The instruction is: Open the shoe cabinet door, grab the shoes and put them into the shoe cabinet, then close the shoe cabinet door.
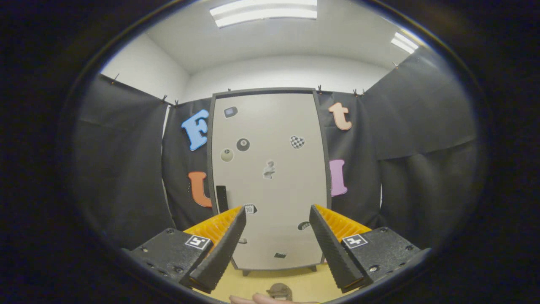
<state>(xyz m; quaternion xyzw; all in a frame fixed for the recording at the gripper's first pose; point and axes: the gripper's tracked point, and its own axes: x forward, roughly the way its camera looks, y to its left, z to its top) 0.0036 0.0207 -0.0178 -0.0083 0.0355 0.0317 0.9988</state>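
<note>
The tall pale-grey shoe cabinet with a dark frame (270, 177) stands upright in the middle of the frame, backed against the black cloth wall, its door shut flat and dotted with small stickers. A slim dark vertical handle (222, 198) sits low on the door's left edge — the likely place to pull, and the reason the door probably swings from the right side, though no hinge is clear enough to tell.

The gripper (276, 219) is held level and aimed straight at the door, well short of it. Its two fingers stand spread wide with nothing between them but the view of the lower door, so it is open and carrying nothing. That spread suits an approach: the jaws are ready to close over the handle once the person brings them up and to the left, since the handle now lies just beyond the left finger rather than between the two.

At the bottom centre, on the yellowish wooden floor (303, 283) in front of the cabinet's short feet, a small brownish rounded thing (279, 290) shows — possibly one of the shoes, but too little of it shows to say. Just below it, part of a person's hand (261, 299) edges in.

The task appears to be at its very start, with the door not yet opened.
</note>
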